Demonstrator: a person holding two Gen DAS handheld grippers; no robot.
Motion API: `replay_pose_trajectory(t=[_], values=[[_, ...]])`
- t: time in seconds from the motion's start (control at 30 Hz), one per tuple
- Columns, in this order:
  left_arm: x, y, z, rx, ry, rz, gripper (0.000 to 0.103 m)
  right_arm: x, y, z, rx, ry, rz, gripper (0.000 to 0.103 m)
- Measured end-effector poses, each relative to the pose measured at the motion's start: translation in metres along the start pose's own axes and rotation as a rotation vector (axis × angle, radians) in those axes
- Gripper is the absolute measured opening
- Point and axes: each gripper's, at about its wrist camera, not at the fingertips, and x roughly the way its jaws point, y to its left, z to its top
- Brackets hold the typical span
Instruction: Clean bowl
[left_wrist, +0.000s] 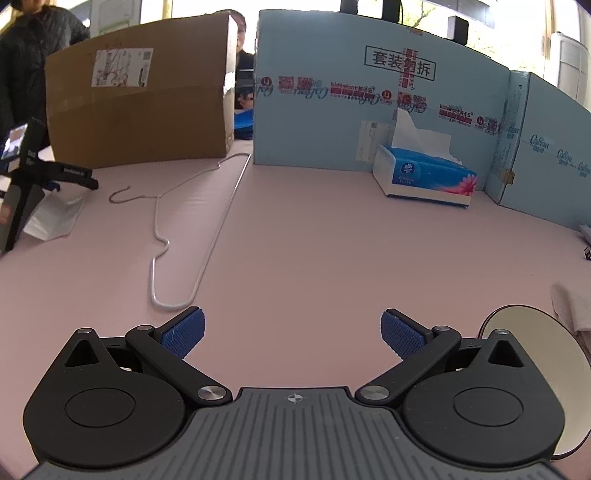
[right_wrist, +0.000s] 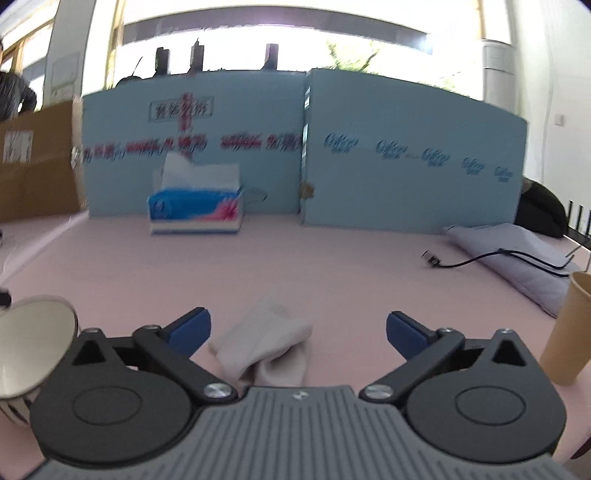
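The left tongs (left_wrist: 293, 334) stand wide apart, their blue pads (left_wrist: 184, 332) gripping nothing, above the pink-covered desk (left_wrist: 314, 258). The right tongs (right_wrist: 298, 332) are equally wide and hold nothing. The round white ceramic bowl with a dark pattern outside (right_wrist: 27, 343) sits on the desk just left of the right tongs, its pale inside turned toward the camera; in the left wrist view the bowl (left_wrist: 532, 332) shows partly behind the right side of the left tongs. A crumpled pale grey cloth (right_wrist: 266, 339) lies on the desk right of the bowl, between the right tongs' fingers. Farther from the bowl rests a white wire hanger (left_wrist: 192, 236). Beyond it, a blue tissue box (left_wrist: 424, 173) stands against the light blue cardboard wall (left_wrist: 369, 92).
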Motion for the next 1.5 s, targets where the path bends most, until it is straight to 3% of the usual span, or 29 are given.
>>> replay_pose_trajectory(t=[0.27,0.73,1.5], values=[[-0.005,0.009,0.001,-0.065,0.002,-0.014,0.103,0.006,-0.008,0.0,0.056,0.05,0.0,0.103],[-0.004,-0.009,-0.006,0.009,0.019,0.031,0.103,0.004,-0.007,-0.007,0.053,0.067,0.0,0.103],[-0.004,-0.021,-0.01,0.04,0.029,-0.006,0.103,0.008,-0.012,-0.012,0.061,0.081,0.007,0.103]])
